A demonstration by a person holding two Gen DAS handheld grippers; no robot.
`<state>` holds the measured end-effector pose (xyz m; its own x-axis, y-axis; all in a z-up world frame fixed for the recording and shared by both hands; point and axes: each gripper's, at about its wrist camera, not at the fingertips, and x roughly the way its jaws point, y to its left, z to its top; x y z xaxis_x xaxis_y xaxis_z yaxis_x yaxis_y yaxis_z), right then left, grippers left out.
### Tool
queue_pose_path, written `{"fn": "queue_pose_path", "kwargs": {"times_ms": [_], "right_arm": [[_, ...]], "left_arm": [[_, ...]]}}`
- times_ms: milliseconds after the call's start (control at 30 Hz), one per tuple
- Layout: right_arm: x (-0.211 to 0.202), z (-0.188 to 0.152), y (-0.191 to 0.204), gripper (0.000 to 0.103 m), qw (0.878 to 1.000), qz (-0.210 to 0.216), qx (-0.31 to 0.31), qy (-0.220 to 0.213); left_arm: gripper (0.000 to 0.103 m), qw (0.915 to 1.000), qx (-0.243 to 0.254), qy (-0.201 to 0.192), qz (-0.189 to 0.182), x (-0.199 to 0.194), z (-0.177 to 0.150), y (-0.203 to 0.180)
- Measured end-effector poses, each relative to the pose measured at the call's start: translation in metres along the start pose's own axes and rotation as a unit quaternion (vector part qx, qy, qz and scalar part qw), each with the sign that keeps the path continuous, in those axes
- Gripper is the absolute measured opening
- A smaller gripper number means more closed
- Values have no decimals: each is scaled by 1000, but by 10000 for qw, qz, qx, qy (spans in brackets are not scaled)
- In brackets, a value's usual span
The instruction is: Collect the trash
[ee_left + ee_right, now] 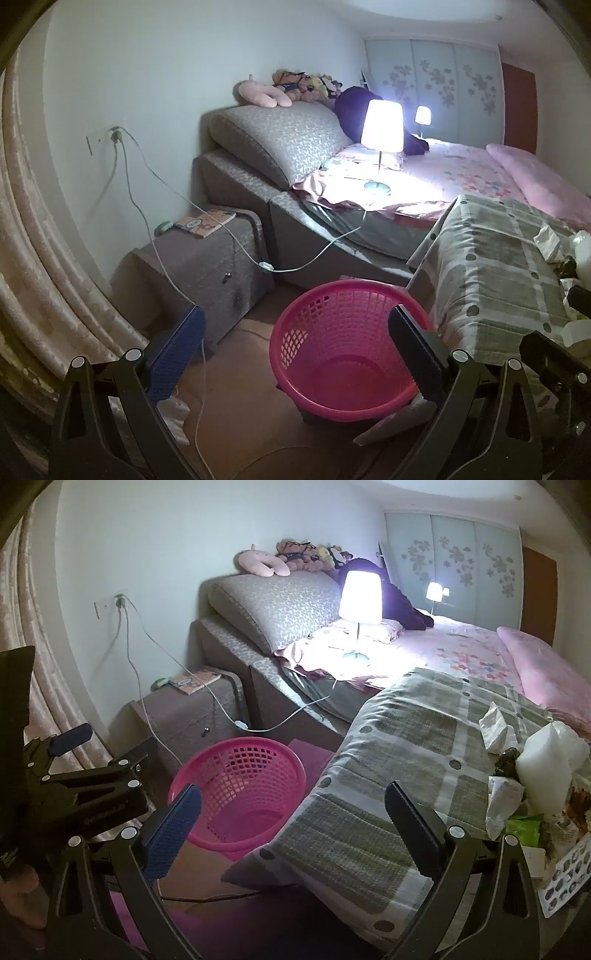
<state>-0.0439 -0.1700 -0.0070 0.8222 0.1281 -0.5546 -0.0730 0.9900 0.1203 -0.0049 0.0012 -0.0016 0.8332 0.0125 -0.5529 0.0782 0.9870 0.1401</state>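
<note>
A pink mesh basket (343, 347) stands empty on the floor between the bed and a low surface under a checked cloth (406, 746). Trash is piled at the right end of that cloth: crumpled paper (496, 727), a white plastic bag (550, 764) and a green wrapper (524, 825). My left gripper (295, 314) hangs open above the basket with nothing between its fingers, and it shows again at the left of the right wrist view (99, 746). My right gripper (291, 792) is open and empty over the near end of the cloth, left of the trash.
A lit lamp (380, 129) stands on the bed (461, 173), and its cord (266, 266) runs across to a wall socket. A nightstand (207, 258) with a book sits left of the basket. Curtains (44, 258) hang at the far left.
</note>
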Motion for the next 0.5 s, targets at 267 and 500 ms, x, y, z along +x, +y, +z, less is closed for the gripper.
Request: {"fn": "queue_pose_path", "kwargs": {"times_ms": [267, 500], "right_arm": [[0, -1, 1, 96, 10000, 0, 2, 0], [0, 0, 1, 96, 10000, 0, 2, 5]], "left_arm": [[95, 10000, 3, 11, 15, 0, 0, -2], [95, 10000, -1, 19, 8, 1, -1, -4]]}}
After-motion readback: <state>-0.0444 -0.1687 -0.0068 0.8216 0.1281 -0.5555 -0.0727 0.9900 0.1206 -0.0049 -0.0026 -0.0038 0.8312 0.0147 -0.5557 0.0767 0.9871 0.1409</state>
